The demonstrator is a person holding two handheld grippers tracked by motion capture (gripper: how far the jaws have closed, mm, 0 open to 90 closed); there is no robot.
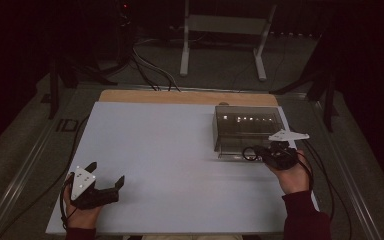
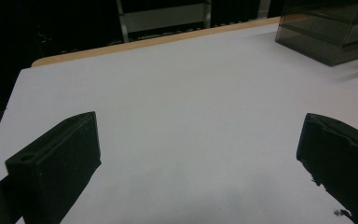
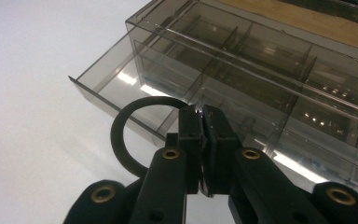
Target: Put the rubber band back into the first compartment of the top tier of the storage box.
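A wide white rectangular table top (image 1: 170,165) carries the work, with a strip of bare wood (image 1: 180,97) along its far edge. Toward the far right of it stands a smoke-tinted transparent plastic organiser box (image 1: 247,127), split inside by thin walls into many compartments. Its shallow lower drawer (image 3: 121,88) is pulled partly out toward the person, and the drawer's front lip juts past the box body.

The right gripper (image 1: 260,152), held in the person's right hand (image 1: 294,176) above a dark red sleeve (image 1: 305,215), sits at the near edge of the box, just at the drawer front. In the right gripper view its two black jaws are pressed together, pads face to face, and a thin bright sliver is pinched between them where the drawer front runs (image 3: 202,140); whether that sliver is the drawer's handle or lip cannot be told. A black cable loop (image 3: 121,140) curls beside the jaws.

The left gripper (image 1: 105,180) rests at the near left corner of the table, well apart from the box. Its jaws are spread wide over bare table, holding and touching nothing.
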